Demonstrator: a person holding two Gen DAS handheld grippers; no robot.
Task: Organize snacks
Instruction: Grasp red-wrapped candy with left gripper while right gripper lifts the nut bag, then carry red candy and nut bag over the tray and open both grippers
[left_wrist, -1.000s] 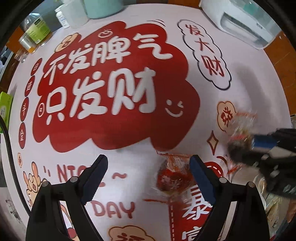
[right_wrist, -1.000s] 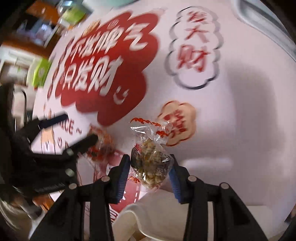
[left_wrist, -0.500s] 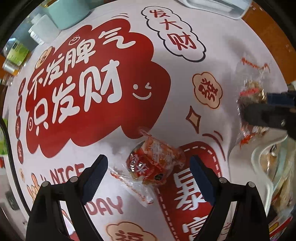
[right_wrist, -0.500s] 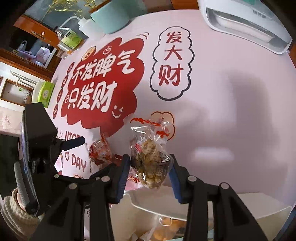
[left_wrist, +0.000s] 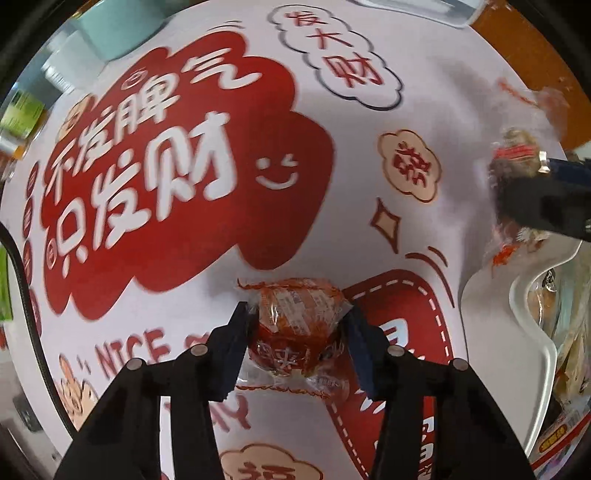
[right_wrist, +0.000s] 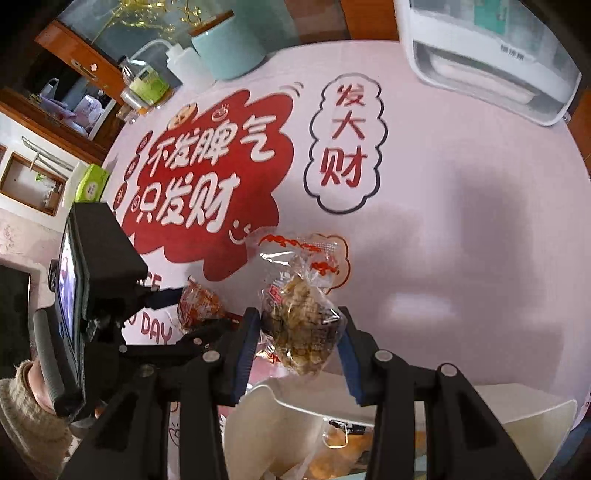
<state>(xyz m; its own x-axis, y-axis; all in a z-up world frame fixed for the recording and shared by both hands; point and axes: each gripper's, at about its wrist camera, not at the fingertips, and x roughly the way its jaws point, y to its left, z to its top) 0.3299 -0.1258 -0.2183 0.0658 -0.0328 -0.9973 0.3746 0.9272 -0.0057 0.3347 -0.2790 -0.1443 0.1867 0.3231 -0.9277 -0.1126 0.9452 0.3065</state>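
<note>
My left gripper (left_wrist: 297, 325) is shut on a red snack packet (left_wrist: 295, 325), held over the printed tablecloth; the packet also shows in the right wrist view (right_wrist: 199, 306). My right gripper (right_wrist: 297, 326) is shut on a clear packet of brown snack pieces (right_wrist: 299, 325), held just above the rim of a white tray (right_wrist: 524, 413). In the left wrist view the right gripper (left_wrist: 517, 195) with its packet (left_wrist: 517, 147) is at the far right, above the white tray (left_wrist: 495, 295).
The tray holds several other wrapped snacks (right_wrist: 340, 446). A white appliance (right_wrist: 487, 62) stands at the back right. A teal canister (right_wrist: 229, 44), a squeeze bottle (right_wrist: 184, 62) and a jar (right_wrist: 144, 88) stand at the back left. A green box (right_wrist: 92, 184) lies at the left edge.
My left gripper went from open over the red packet to shut on it and lifted it. My right gripper kept its packet and stayed over the tray's edge.
</note>
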